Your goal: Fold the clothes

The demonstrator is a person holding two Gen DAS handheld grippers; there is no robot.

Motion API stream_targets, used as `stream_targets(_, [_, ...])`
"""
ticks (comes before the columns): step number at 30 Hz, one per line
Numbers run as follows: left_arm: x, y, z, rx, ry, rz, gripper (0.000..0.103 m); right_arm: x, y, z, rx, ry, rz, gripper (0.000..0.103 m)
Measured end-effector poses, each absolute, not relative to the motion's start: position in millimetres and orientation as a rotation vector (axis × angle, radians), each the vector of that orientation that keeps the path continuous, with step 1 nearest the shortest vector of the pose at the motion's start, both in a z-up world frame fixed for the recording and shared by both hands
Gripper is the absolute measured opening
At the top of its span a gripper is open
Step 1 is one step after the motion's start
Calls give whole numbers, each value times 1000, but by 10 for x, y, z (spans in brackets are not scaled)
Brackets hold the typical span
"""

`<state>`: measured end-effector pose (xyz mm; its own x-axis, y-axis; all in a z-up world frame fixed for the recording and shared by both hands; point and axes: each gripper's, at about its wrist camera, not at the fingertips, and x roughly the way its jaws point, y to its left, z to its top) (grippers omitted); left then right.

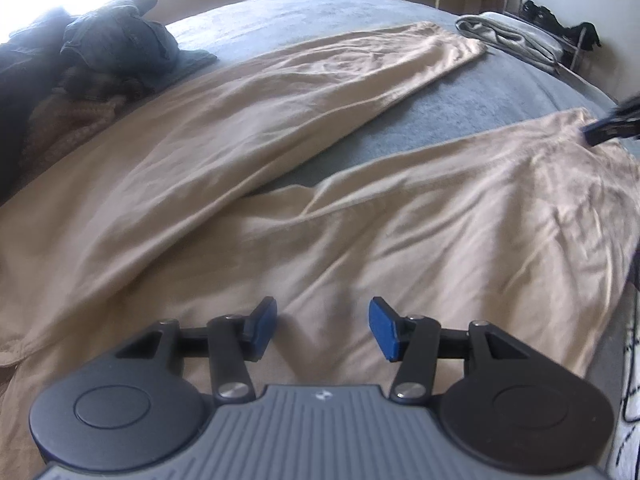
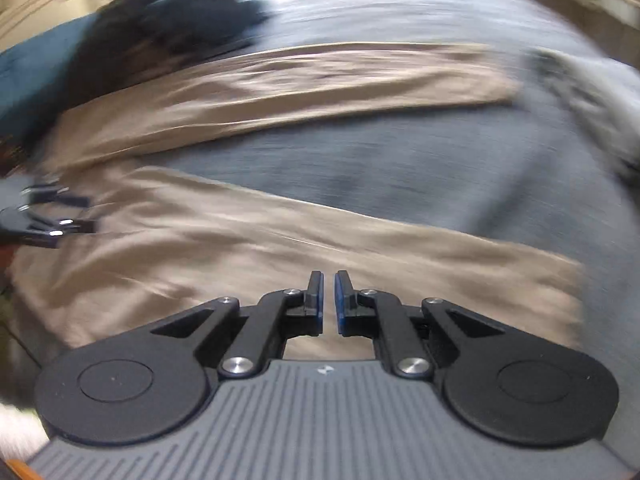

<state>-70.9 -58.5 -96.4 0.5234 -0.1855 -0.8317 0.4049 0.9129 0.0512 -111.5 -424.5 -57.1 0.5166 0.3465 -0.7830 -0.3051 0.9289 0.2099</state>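
Meanwhile, beige cotton trousers (image 1: pixel 280 152) are lying legs spread on grey bedspread (image 1: pixel 460 116); left gripper (image 1: pixel 323 330) hovering agape, empty; right gripper (image 2: pixel 328 304) closed, empty, near hem edge.

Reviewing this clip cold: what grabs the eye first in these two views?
The tan trousers dominate, spread across the grey bed with both legs splayed apart. A dark clothes pile sits at the far left, and folded grey fabric at the far right. The left gripper hovers open over the trousers; the right gripper is shut and empty.
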Motion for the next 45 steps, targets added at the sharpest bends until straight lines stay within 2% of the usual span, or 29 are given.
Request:
stream_targets(8, [-757, -486, -963, 260, 976, -330, 55, -877, -3540, -925, 68, 1042, 614, 6])
stream_targets(16, [-686, -402, -1006, 251, 993, -275, 56, -1339, -2962, -1021, -233, 1377, 1021, 7])
stream_targets(18, [-683, -392, -1003, 254, 987, -265, 56, -1306, -2839, -894, -277, 1342, 1059, 7])
stream_targets(22, [-676, -359, -1002, 279, 975, -223, 56, -919, -2551, -604, -175, 1077, 1009, 7])
stream_targets(24, [-673, -322, -1001, 286, 976, -200, 58, -798, -2340, -639, -204, 1007, 988, 7])
stream_targets(26, [-674, -280, -1002, 286, 978, -180, 58, -789, -2164, -805, -277, 1044, 1012, 7])
stream_targets(32, [-714, -142, -1023, 268, 989, -154, 59, -1238, -2108, -1075, -341, 1348, 1305, 7])
stream_targets(34, [-716, -120, -1026, 260, 989, -152, 59, -1216, -2056, -997, -349, 1327, 1314, 7])
stream_targets(39, [-735, -102, -1023, 263, 983, -148, 60, -678, -1972, -787, -99, 1122, 1146, 7])
stream_targets(45, [-770, -21, -1008, 245, 988, -134, 60, -932, -1698, -1255, -19, 1351, 1323, 7])
